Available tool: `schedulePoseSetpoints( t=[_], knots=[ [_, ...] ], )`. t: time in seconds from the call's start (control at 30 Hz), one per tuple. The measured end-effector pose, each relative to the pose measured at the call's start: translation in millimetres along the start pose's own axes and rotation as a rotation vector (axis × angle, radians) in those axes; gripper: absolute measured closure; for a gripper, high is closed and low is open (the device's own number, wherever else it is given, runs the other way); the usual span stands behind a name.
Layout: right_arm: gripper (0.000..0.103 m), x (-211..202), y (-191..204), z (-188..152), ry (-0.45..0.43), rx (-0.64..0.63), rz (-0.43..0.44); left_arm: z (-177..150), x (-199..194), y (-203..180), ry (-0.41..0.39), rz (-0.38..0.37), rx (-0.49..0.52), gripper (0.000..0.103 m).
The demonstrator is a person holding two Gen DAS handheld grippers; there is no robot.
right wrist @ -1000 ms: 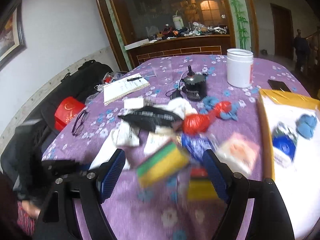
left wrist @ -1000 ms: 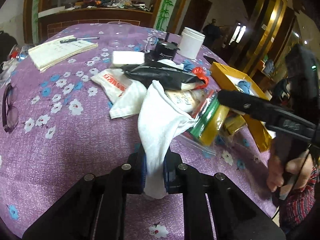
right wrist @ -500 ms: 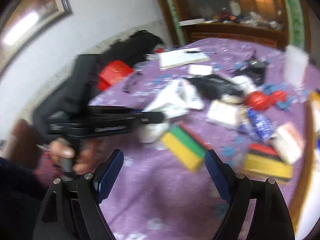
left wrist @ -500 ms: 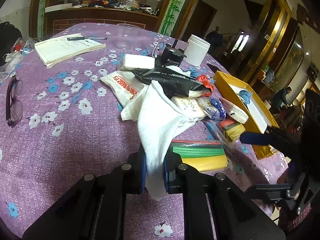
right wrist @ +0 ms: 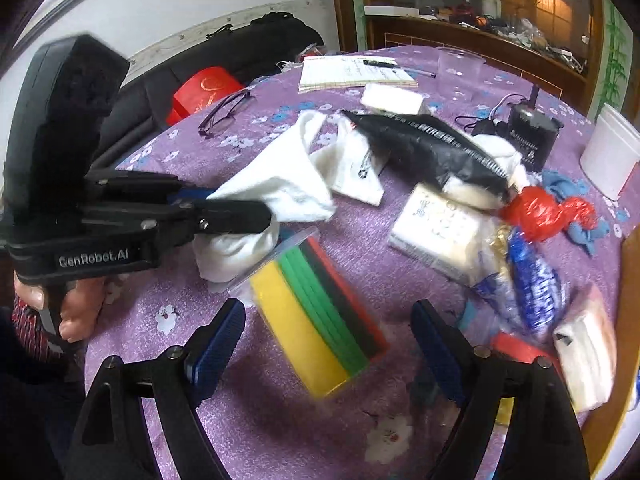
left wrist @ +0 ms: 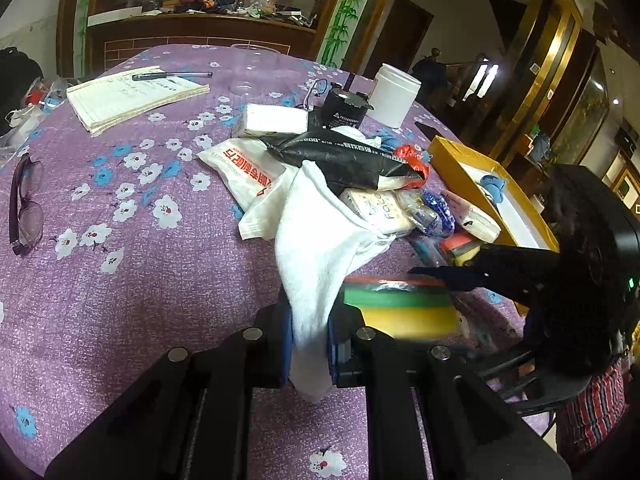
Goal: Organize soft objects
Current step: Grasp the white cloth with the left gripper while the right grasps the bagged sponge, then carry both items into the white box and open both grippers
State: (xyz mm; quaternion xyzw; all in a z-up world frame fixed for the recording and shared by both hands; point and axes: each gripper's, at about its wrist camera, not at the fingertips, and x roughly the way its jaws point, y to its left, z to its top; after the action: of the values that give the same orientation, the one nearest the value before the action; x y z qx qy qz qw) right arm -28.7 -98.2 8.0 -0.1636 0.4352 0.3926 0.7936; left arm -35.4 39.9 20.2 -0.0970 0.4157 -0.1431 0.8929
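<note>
While the left gripper (left wrist: 307, 340) pinches the near end of the white cloth (left wrist: 316, 248), its fingers closed tight on the fabric, the far end trails ahead onto the pile, likely so the cloth can be dragged free. Over on the right, the right gripper (right wrist: 328, 344) hangs wide open and empty, the sponge pack (right wrist: 316, 316) lying between its fingertips on the purple tablecloth (right wrist: 280, 420), lined up for a grab, I'd say.

A notebook (left wrist: 132, 96) with a pen (left wrist: 172, 76) on top lies at the far side of the purple flowered tablecloth (left wrist: 120, 280), eyeglasses (left wrist: 24, 204) at its left edge; a white plastic jar (left wrist: 394, 94) stands beside a black device (left wrist: 344, 106), a clear cup (left wrist: 252, 68) behind
</note>
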Motion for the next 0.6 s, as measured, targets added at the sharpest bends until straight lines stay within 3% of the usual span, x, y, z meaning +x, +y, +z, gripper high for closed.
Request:
schedulePoseSetpoints(
  t=[0.03, 0.13, 0.23, 0.6],
  knots=[
    [0.045, -0.7, 4.3, -1.6, 0.001, -0.016, -0.047, 0.0, 1.3, -0.7, 0.005, 0.006, 0.002, 0.092],
    [0.054, -6.0, 7.3, -4.6, -0.017, -0.003, -0.061, 0.0, 5.0, -1.6, 0.023, 0.022, 0.007, 0.092],
    [0.058, -16.4, 5.6, -10.8, -0.047, 0.028, -0.086, -0.7, 10.0, -5.0, 0.046, 0.047, 0.022, 0.091],
    [0.062, -61.2, -34.0, -20.5, -0.271, 0.263, -0.079, -3.9, 1.9, -22.0, -0.026, 0.106, 0.094, 0.091]
  ],
)
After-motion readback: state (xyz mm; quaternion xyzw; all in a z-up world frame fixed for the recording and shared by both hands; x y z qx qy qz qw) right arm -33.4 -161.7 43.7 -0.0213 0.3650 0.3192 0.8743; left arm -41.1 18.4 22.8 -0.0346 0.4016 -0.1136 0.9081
